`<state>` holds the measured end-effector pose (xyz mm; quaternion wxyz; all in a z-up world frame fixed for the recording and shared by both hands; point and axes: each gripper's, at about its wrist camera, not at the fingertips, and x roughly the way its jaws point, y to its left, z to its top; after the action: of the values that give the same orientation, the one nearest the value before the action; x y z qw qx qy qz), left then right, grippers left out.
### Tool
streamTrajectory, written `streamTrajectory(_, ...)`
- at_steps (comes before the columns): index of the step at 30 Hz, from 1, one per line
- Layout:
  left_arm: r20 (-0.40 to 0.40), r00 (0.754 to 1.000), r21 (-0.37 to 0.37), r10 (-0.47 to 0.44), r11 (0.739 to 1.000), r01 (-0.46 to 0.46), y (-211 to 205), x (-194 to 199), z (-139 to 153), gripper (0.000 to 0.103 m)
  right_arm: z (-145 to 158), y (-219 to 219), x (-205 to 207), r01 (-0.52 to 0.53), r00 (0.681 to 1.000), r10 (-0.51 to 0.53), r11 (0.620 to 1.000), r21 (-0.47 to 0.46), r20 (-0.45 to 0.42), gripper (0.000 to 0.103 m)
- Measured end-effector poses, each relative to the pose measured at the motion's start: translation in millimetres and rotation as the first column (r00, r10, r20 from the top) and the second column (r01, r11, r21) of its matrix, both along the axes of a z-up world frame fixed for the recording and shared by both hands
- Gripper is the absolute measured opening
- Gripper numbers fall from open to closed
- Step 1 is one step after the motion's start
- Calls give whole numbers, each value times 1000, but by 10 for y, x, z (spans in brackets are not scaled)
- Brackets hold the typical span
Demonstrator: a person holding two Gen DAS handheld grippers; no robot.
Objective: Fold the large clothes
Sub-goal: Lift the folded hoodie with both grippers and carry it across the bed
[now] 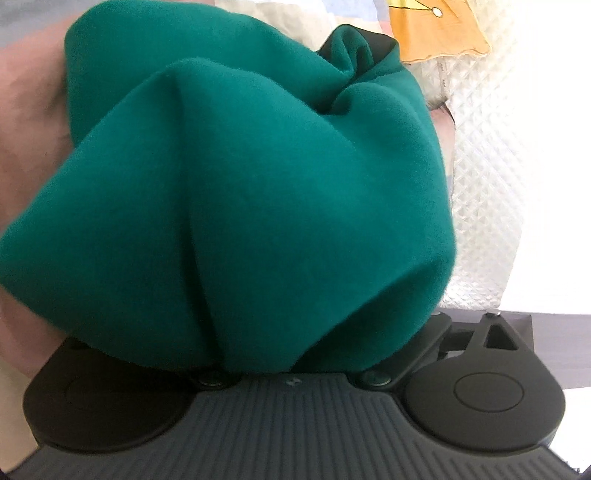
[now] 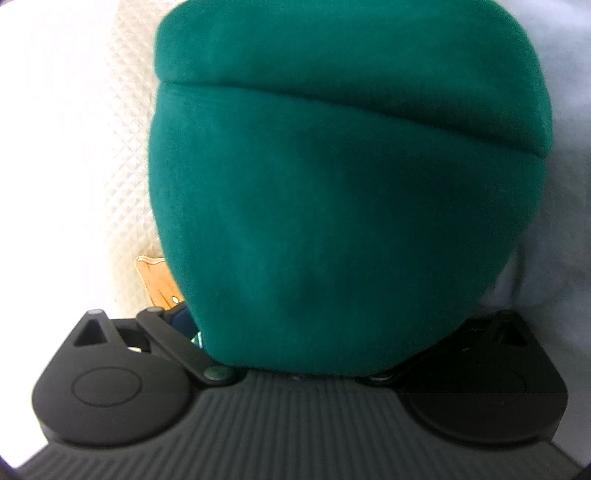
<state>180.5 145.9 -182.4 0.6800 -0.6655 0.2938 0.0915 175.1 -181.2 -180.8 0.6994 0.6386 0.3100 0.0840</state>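
In the left wrist view, the frame is filled by a green fleece garment [image 1: 229,206], which is bunched in deep folds directly ahead of the left gripper [image 1: 291,354] and draped down over its front. The fingers are hidden completely under the cloth, so whether the tongs are spread or pinched on the fabric cannot be told. Only the black housing and the linkage on the right side are seen below the cloth. A gathered knot of the same fabric is seen ahead and to the right of the tongs. Beyond it, at the far right, an orange printed cloth [image 1: 439,29] is laid on a white quilted cover [image 1: 480,184]. To the left of the tongs a pinkish sheet [image 1: 26,147] is seen under the garment.

In the right wrist view, the green fleece garment [image 2: 332,221] is again hung straight in front of the right gripper [image 2: 295,354], and its fingers are covered as well; their state cannot be told here either. A thick folded edge is seen across the far part of the cloth. The white quilted cover [image 2: 122,147] is seen to the left of the tongs, with a corner of the orange printed cloth [image 2: 155,280] just beside the garment. A pale blue sheet [image 2: 565,184] is seen to the right.
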Motion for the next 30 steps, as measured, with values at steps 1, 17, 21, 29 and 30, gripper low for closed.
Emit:
streamTrajectory(1, 0, 1000, -3, 9, 1000, -9, -38, -53, -33, 95, 2, 4, 9, -3, 1000, 3, 1000, -3, 5, 103)
streamTrajectory(17, 102, 994, 204, -31, 979, 9, -694, -214, 473, 53, 275, -59, -139, -15, 990, 28, 996, -88, 141, 51)
streamTrajectory(21, 142, 989, 232, -52, 972, 18, -719, -319, 630, 51, 333, -65, -191, -15, 980, 31, 997, -81, 198, 49)
streamTrajectory(29, 236, 971, 242, -46, 970, -13, -831, -648, 844, 51, 500, -83, -414, -45, 953, 75, 993, -109, 292, 44)
streamTrajectory(30, 242, 969, 243, -51, 970, -10, -825, -707, 848, 51, 519, -88, -444, -48, 950, 78, 993, -107, 301, 44)
